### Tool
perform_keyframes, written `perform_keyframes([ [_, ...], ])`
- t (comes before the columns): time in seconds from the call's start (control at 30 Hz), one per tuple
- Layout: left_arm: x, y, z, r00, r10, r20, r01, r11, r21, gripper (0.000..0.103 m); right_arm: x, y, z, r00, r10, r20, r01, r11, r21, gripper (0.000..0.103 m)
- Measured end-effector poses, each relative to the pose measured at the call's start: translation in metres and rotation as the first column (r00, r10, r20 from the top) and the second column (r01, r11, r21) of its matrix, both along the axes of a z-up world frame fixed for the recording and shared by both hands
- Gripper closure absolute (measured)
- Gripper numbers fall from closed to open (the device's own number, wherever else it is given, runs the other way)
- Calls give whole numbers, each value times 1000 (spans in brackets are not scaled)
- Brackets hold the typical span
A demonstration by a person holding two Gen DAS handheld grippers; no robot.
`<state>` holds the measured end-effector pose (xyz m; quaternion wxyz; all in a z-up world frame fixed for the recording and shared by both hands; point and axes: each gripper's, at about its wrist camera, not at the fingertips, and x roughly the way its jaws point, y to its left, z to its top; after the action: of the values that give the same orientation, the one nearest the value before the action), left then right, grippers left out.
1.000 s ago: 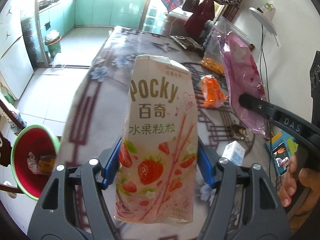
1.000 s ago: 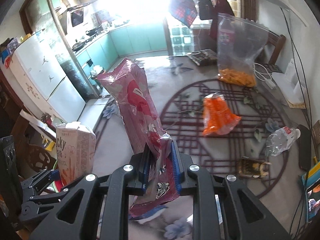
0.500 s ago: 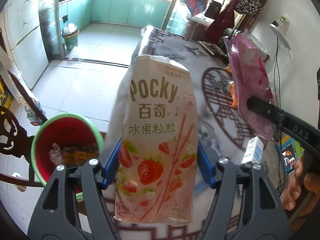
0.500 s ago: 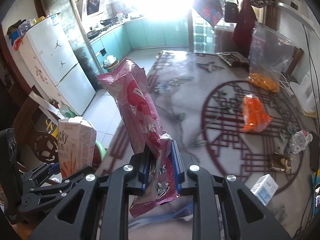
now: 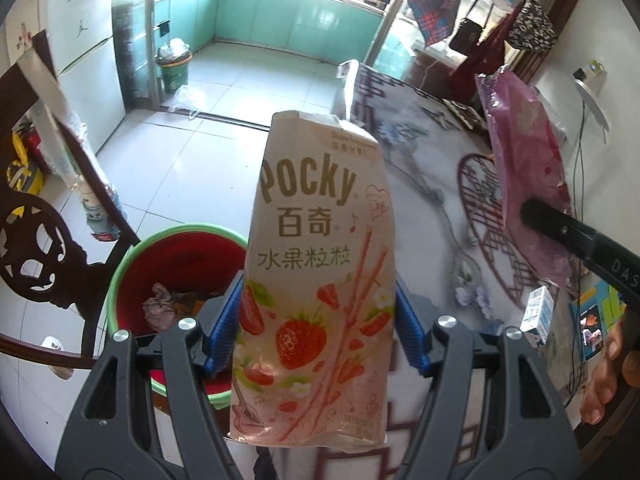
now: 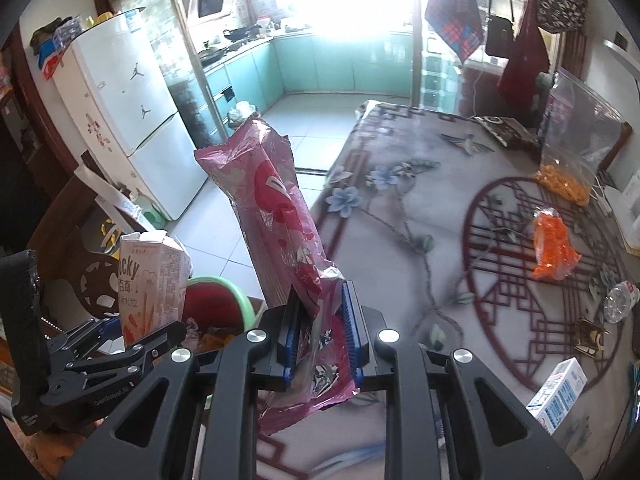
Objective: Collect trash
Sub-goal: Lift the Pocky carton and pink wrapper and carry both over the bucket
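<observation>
My left gripper (image 5: 318,326) is shut on a pale Pocky box (image 5: 320,264) with strawberries, held upright past the table's left edge. A red bin with a green rim (image 5: 172,264) stands on the floor just left of and below it, with crumpled trash inside. My right gripper (image 6: 320,332) is shut on a pink plastic wrapper (image 6: 276,216), held upright over the table's left part. The Pocky box (image 6: 150,280) and the bin (image 6: 216,300) also show at the lower left of the right wrist view. The pink wrapper (image 5: 528,168) shows at the right of the left wrist view.
On the patterned table (image 6: 400,216) lie an orange bag (image 6: 554,248), a clear zip bag of orange snacks (image 6: 572,148), a plastic bottle (image 6: 618,300), a small white carton (image 6: 560,392) and a small dark wrapper (image 6: 590,334). A carved dark chair (image 5: 36,240) stands by the bin.
Both grippers have swung left with their loads, from over the table toward its left edge. The red bin has come closer to the Pocky box.
</observation>
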<state>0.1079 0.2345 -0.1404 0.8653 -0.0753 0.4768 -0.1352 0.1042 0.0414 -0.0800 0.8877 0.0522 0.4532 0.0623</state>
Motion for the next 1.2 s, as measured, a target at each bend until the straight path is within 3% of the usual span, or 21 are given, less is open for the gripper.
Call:
perform_keyframes([
  [0.8, 19, 94, -36, 978, 190, -85, -187, 982, 42, 38, 33, 95, -16, 983, 175, -56, -176, 984, -13, 83],
  [1.2, 24, 115, -46, 967, 231, -108, -225, 972, 62, 38, 39, 124, -24, 970, 232, -78, -233, 972, -8, 83],
])
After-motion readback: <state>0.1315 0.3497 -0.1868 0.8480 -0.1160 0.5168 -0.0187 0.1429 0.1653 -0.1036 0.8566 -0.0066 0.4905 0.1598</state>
